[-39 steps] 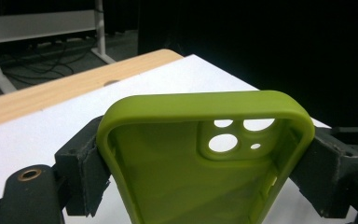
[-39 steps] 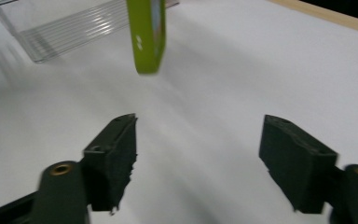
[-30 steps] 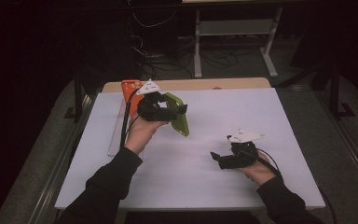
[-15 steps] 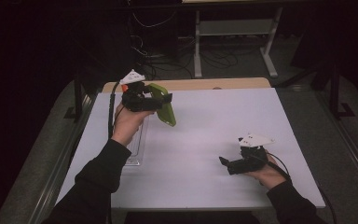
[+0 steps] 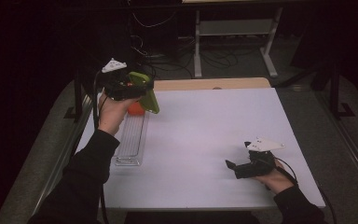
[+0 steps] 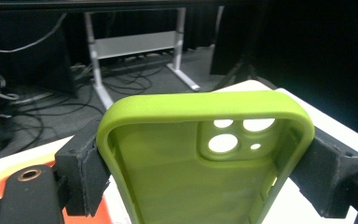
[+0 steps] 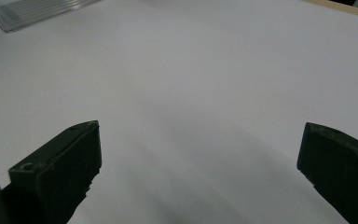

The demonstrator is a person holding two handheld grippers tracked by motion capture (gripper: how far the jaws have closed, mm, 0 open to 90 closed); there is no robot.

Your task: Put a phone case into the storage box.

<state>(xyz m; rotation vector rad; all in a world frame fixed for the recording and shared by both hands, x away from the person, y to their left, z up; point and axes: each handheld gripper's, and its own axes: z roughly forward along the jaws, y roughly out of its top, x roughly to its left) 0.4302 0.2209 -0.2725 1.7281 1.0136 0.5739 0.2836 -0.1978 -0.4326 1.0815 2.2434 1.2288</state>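
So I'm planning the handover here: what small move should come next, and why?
Probably bring the left tool toward the table's middle. It clamps the lime-green rubbery phone case by its long sides, raised over the far-left corner, while the right tool rests open and empty on the white table.

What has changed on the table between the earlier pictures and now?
The left gripper, shut on the green phone case, carried it up and toward the table's far left corner, uncovering the clear tray. The right gripper drew nearer the person, its jaws opening wider, still empty.
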